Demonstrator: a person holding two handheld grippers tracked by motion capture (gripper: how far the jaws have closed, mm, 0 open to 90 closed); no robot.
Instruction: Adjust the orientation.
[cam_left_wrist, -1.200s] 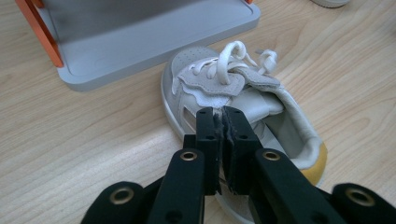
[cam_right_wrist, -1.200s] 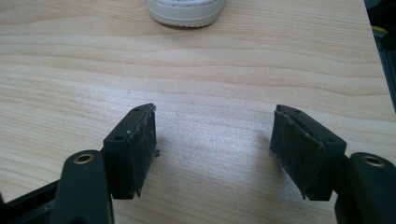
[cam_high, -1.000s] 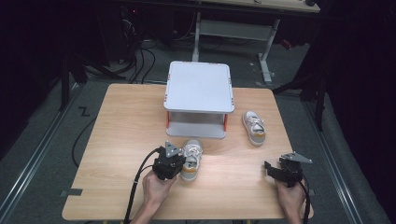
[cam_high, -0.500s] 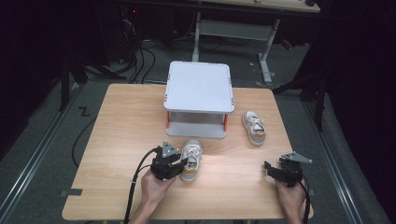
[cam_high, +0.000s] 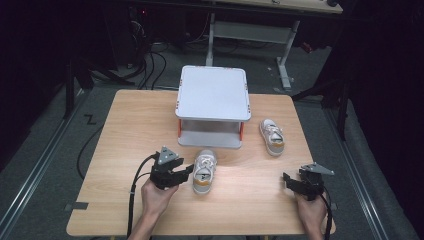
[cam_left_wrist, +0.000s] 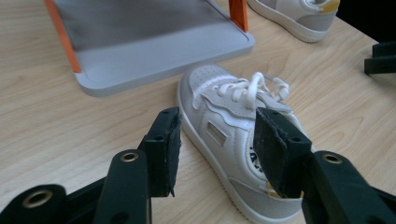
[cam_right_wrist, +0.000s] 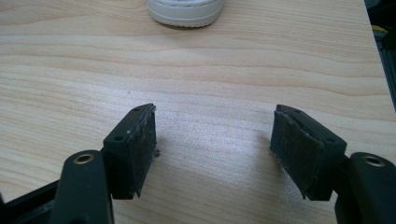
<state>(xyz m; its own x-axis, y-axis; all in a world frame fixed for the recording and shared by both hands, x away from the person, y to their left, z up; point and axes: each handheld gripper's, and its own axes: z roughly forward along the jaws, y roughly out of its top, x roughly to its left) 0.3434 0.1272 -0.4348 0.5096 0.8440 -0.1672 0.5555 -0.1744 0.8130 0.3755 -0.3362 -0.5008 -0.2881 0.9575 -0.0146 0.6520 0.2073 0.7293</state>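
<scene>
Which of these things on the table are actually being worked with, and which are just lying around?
In use:
- near shoe, in front of the left gripper, whose jaws have just been opening and stand clear of it
- grey two-level stand, right behind that shoe

Lying about:
- second shoe, right of the stand
- right gripper, open over bare table

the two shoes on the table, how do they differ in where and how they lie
The near shoe lies in front of the white stand, toe toward it, beside the left gripper. The far shoe lies right of the stand, clear of both grippers, toe away from the person. Both are small white sneakers with yellow-tan heels, upright on their soles.
</scene>
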